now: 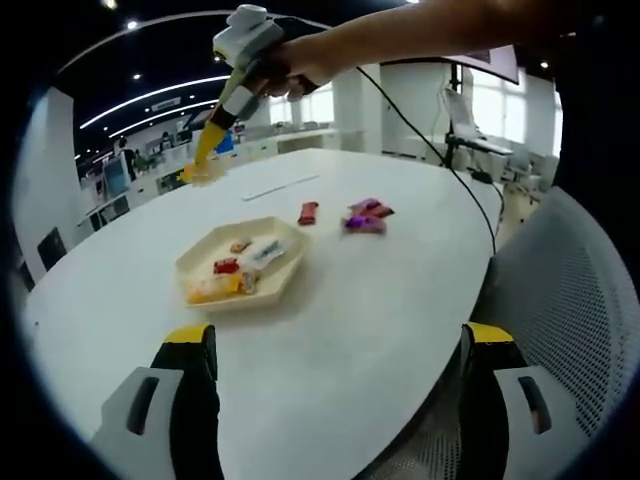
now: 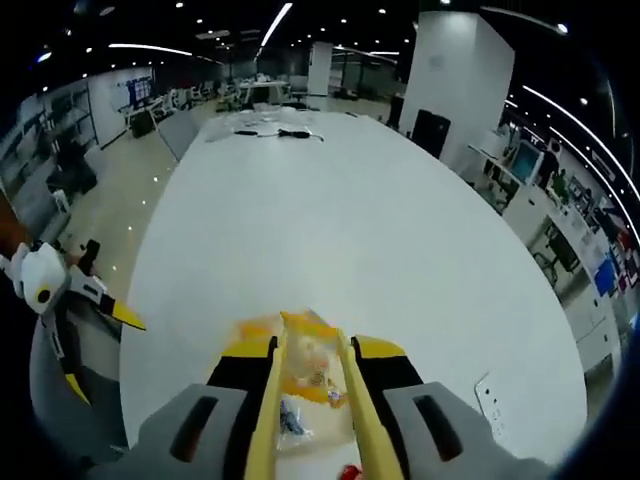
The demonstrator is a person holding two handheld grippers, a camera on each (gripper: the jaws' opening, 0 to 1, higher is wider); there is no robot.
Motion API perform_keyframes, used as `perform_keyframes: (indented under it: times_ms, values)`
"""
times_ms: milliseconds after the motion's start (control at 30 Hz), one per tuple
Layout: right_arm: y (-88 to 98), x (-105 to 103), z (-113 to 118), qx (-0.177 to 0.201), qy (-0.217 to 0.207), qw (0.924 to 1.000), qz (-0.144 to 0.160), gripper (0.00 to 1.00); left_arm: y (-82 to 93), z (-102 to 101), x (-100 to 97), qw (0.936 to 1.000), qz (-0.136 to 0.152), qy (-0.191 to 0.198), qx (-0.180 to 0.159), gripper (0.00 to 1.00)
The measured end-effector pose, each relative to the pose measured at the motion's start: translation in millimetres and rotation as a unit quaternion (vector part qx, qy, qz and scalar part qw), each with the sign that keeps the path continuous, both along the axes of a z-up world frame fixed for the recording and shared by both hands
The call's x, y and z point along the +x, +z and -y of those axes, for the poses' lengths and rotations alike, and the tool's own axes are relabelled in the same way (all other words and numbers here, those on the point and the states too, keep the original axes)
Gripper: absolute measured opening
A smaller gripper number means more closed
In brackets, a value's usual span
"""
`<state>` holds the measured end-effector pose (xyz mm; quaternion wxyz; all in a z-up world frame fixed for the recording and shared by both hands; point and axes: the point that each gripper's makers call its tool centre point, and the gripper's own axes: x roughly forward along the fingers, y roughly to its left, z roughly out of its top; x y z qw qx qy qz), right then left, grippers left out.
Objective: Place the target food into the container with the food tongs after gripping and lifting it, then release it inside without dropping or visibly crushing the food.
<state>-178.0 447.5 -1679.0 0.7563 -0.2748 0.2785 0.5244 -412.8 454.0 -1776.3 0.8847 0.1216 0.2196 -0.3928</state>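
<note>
Your left tongs (image 1: 340,375) sit low over the near edge of the white bench (image 1: 400,300), jaws spread wide w/ nothing between them, black pads w/ yellow tips either side of the left gripper view. Just ahead of them on the bench is the cream hexagonal tray (image 1: 240,263), already holding several wrapped snacks: a red one, an orange-yellow one, a pale one. Beyond the tray, apart from it, a red packet (image 1: 308,212) lies flat, and to its right a small cluster of purple/pink packets (image 1: 365,216), touching or overlapping each other. Your right tongs (image 1: 203,172) show at the top of that view, held up off the bench in your hand (image 1: 285,68), yellow blades clamped on a yellow-orange snack packet (image 1: 200,175); it's up in the air beyond the tray's far left side, not over it. In the right gripper view the same right tongs (image 2: 312,395) have their two long yellow blades closed in on the snack packet (image 2: 310,365), clear wrapper w/ orange-yellow contents, pinched between them; can't tell if it's squashed. The bench (image 2: 350,230) stretches away below, and the left tongs (image 2: 75,300) show at the left edge. A grey mesh chair (image 1: 570,290) stands at the bench's right side.
</note>
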Motion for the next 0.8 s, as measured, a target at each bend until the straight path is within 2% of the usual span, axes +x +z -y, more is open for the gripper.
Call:
perform_keyframes:
  times_ms: [267,433,600,800]
  values:
    - [8.8,0.0,4.1,0.008,-0.002,0.9999,0.006,0.29,-1.2,-0.4,0.2,1.0,-0.002,0.002,0.002,0.98]
    - [16.0,2.2,16.0,0.012,-0.007,0.9998,0.011,0.29,-1.4,-0.8,0.7,1.0,-0.002,0.002,0.002,0.98]
    - [22.2,2.5,37.5,0.012,-0.017,0.9997,0.015,0.29,-2.9,0.0,-0.4,1.0,-0.004,-0.002,0.005,0.98]
    - [20.9,0.9,65.0,0.012,-0.035,0.9992,0.015,0.3,-2.4,0.5,-1.0,1.0,-0.005,-0.002,0.003,0.99]
